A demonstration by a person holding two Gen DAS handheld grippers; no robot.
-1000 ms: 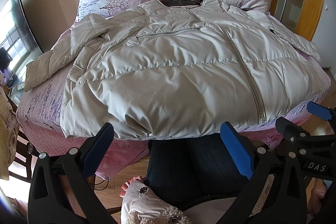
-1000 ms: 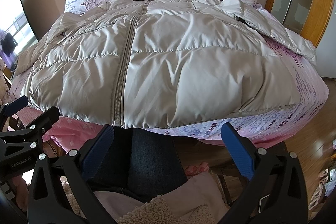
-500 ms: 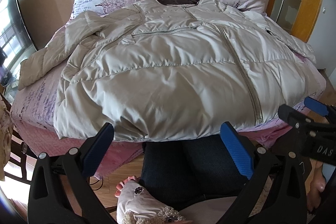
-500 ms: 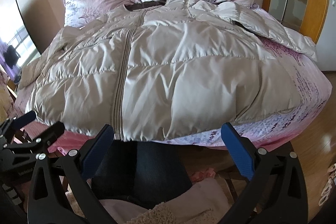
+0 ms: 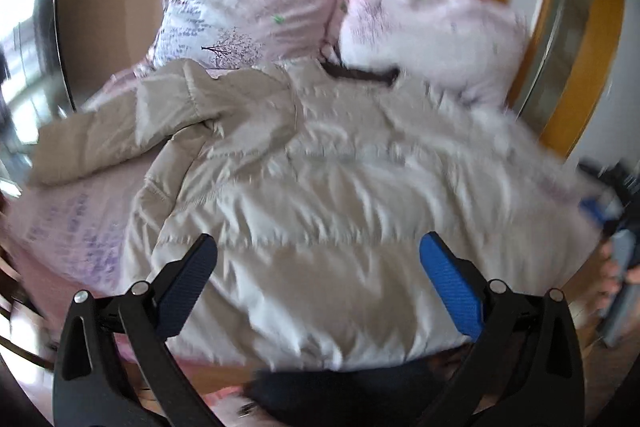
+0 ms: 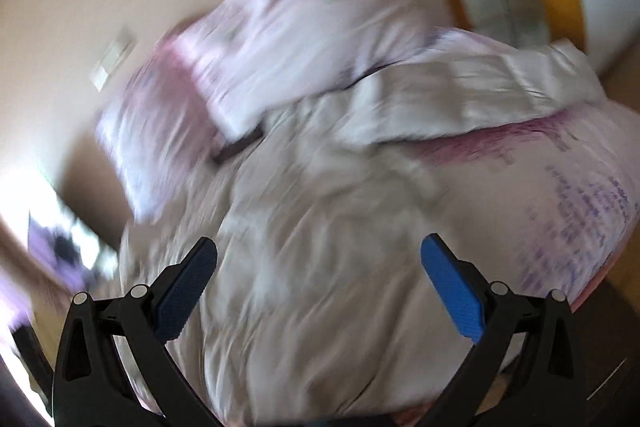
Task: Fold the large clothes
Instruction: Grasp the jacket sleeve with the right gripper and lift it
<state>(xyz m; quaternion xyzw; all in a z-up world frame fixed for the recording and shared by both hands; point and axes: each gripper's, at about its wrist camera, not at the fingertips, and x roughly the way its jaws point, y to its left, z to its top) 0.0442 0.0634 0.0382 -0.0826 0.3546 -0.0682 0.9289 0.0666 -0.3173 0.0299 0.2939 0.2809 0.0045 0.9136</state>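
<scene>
On the far left of the left wrist view, the left sleeve point(image 5: 116, 135) of the beige puffer jacket point(image 5: 328, 211) lies stretched across the floral bedsheet point(image 5: 72, 223) towards the left edge of the bed, wrinkled where it joins the shoulder. The jacket itself lies front up across the middle of the bed, its dark-lined collar point(image 5: 360, 73) far, touching the two pink floral pillows point(image 5: 256, 11), and its hem near, hanging just over the near edge.

The left gripper point(image 5: 318, 279) hovers over the near left part of the jacket body, jaws wide apart with nothing between them. The right gripper point(image 6: 319, 279) hangs over the near right part, jaws likewise apart and empty. Farther right, the right sleeve point(image 6: 492, 95) runs along the far right side over the sheet.

Both views are blurred, so seams and the zip cannot be made out.

The step in hand looks like the reach for a first fold, probably bringing a sleeve in over the chest. To do it well, each gripper should come in low at a cuff or a side seam, pinching both layers of the padded fabric rather than only the slippery shell. Lift enough to clear the body, carry the sleeve across flat, then press out the trapped air so the fold stays put.
</scene>
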